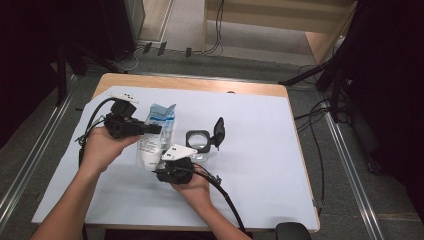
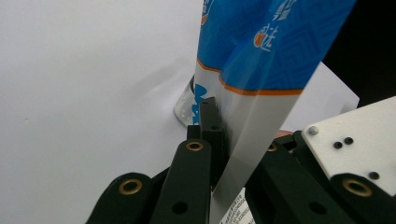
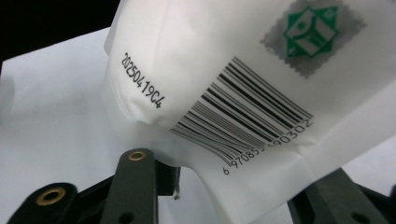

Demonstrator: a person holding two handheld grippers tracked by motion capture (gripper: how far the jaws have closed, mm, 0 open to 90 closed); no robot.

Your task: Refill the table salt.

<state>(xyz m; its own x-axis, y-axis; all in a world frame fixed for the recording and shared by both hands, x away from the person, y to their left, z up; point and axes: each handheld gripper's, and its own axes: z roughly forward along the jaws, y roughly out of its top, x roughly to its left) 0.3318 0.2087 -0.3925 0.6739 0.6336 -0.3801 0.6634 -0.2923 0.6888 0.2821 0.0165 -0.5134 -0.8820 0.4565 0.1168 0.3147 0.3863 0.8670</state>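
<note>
A soft pouch [image 1: 159, 131], blue at the top and white below, is held up over the table between both grippers. My left gripper [image 1: 156, 129] reaches in from the left and is shut on the pouch's side edge [image 2: 261, 56]; one black fingertip [image 2: 211, 122] lies flat against the film. My right gripper [image 1: 159, 167] comes from below with the white bar-coded end [image 3: 233, 70] between its jaws. Its left pad [image 3: 166, 179] stands a little off the film, so the jaws are open.
A clear square jar [image 1: 198, 140] with its black hinged lid [image 1: 219, 131] flipped up stands just right of the pouch. A white sheet [image 1: 260, 150] covers the table. Cables trail from both grippers. A dark object [image 1: 292, 231] sits at the near right edge.
</note>
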